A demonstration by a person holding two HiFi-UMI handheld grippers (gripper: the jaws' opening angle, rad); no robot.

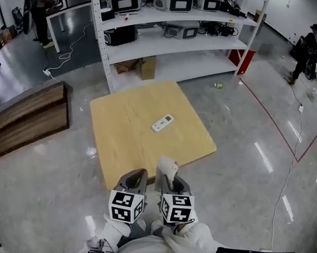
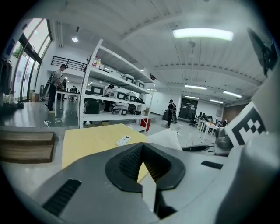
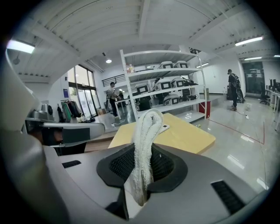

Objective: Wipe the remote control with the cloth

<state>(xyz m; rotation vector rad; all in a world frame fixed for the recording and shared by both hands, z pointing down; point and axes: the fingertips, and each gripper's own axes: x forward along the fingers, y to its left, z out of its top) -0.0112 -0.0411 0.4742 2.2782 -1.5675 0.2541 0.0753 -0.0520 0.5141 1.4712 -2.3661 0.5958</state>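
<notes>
Nearest, low in the head view: left gripper (image 1: pixel 134 176), grey two-jaw tool w/ marker cube, jaws fully together, nothing btw them. Its own view (image 2: pixel 142 162) shows the pads meeting and only tabletop past them. Just beside it is the right gripper (image 1: pixel 169 180), same build, clamped on the white fluffy terry cloth (image 1: pixel 168 167). In the right gripper view (image 3: pixel 142 173) the cloth (image 3: pixel 146 140) is pinched low as a folded strip, w/ the free end standing up above the jaws and curling over.

Both grippers sit off the near corner of the square pale-yellow wooden table (image 1: pixel 122 141), not yet over it.

Task thing: small white oblong plastic remote control (image 1: pixel 162 123), flat on the table approx mid-top, face up, lying diagonally, well apart from both grippers. Also seen ahead from the left (image 2: pixel 123 140) and partly behind the cloth from the right (image 3: pixel 165 127).

Handling, my guess:
- Remote is prob light, stiff, w/ a slick shell, so it will skate on the smooth top if wiped one-handed.
- Best to pin or pinch it across the long edges near one end w/ the empty gripper and wipe the rest.
- Cloth is soft, limp, light. The free end must be pressed down to get contact.

Count: 2 grippers, 1 cloth, 1 remote, 1 table.

Further out:
- 1 dark-brown stepped wooden bench (image 1: pixel 27 118) on the grey glossy floor, left of the table.
- 1 white metal shelf rack (image 1: pixel 178 34) behind it, carrying grey-white boxy devices.
- People standing far left and far right in the bg.
</notes>
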